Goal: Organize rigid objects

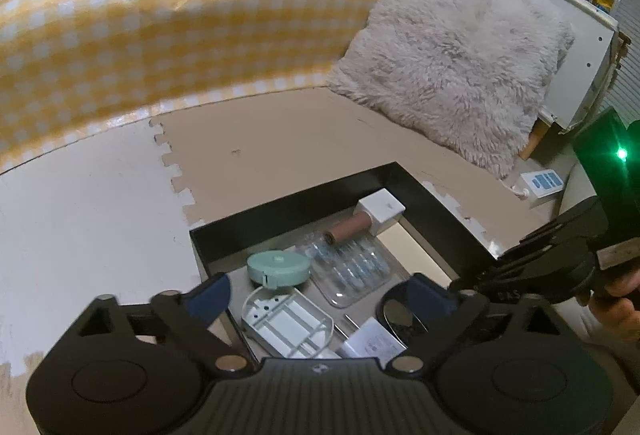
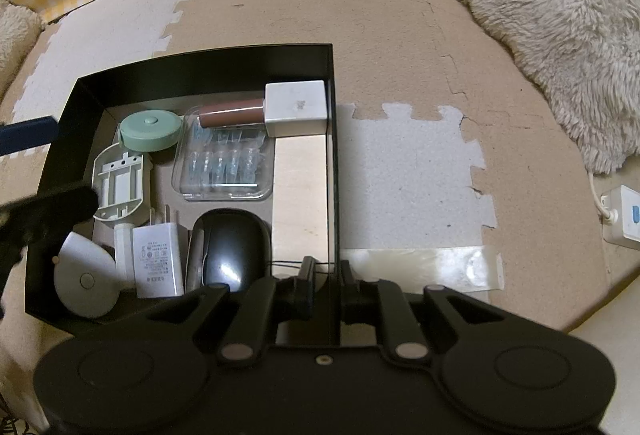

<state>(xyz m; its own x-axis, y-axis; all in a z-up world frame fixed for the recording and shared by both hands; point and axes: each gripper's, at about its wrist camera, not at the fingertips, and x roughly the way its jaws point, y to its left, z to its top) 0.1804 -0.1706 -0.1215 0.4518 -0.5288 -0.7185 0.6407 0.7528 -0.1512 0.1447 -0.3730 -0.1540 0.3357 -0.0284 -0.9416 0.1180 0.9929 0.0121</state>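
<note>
Sitting on the floor mat (image 2: 400,35), black box (image 2: 200,53) of stiff, light, smooth items: right tool (image 2: 325,289) pinched narrow on its thin right wall, left tool (image 1: 316,299) spread wide and empty above the tape measure (image 1: 278,266); best gripped across flat sides.

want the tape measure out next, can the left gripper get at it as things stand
Probably yes: the left gripper is open over the box, and the green tape measure lies uncovered just ahead of it.

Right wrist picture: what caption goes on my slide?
Right claw pinches the black box's wall, steadying it with a mouse, charger and tape measure tidied inside.
</note>
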